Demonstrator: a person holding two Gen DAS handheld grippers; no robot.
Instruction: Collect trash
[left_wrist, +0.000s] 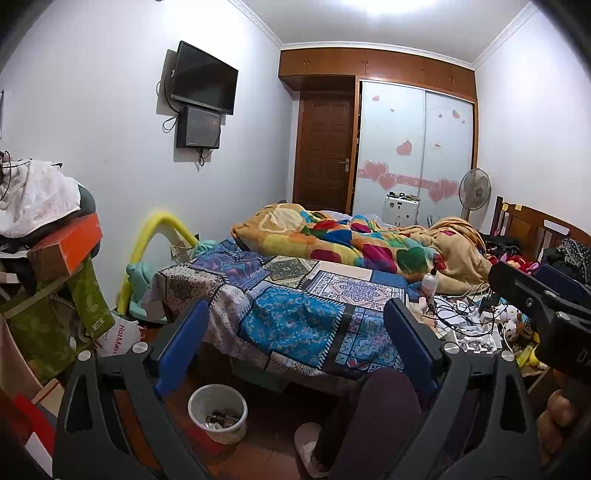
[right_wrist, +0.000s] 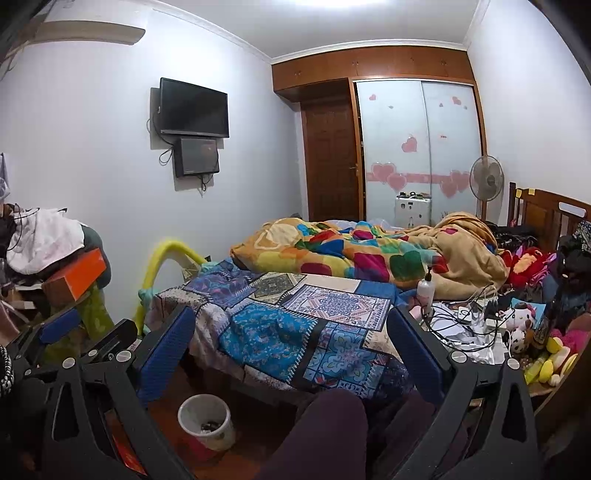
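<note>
The waste bin (left_wrist: 218, 412), a pale round pail on the dark red floor (left_wrist: 266, 454), stands below and just left of centre between the left tongs (left_wrist: 295, 350), and low and left between the right tongs (right_wrist: 291, 354). A few small dark scraps lie at its bottom; what they are is too small to tell. The bin is otherwise mostly unfilled.

Both tongs are released: their blue pads stand wide apart and nothing sits between them. Each is raised over the near corner of the bed (left_wrist: 295, 317) and looks across it.

Likely trash lies ahead and to the right of both tongs: crumpled white paper (right_wrist: 480, 350) sits among tangled cables (right_wrist: 458, 325), beside a white pump bottle (right_wrist: 425, 288) and soft toys (right_wrist: 517, 321). Whether this surface is the bed edge or a low desk cannot be told. Judged from the frames, collection is at an early stage: the paper is still uncollected and nothing is carried.

Open room is narrow. The patchwork cover (right_wrist: 288, 328) hangs over the bed corner directly ahead of the tongs, and the person's knee (right_wrist: 325, 432) fills the space beneath them. To the left, a stack with an orange box (left_wrist: 70, 245) and green wrapped items (left_wrist: 88, 295) crowds the floor strip. The clearest path to the bin is straight down, left of the knee. Cables are a likely snag when lifting paper.
</note>
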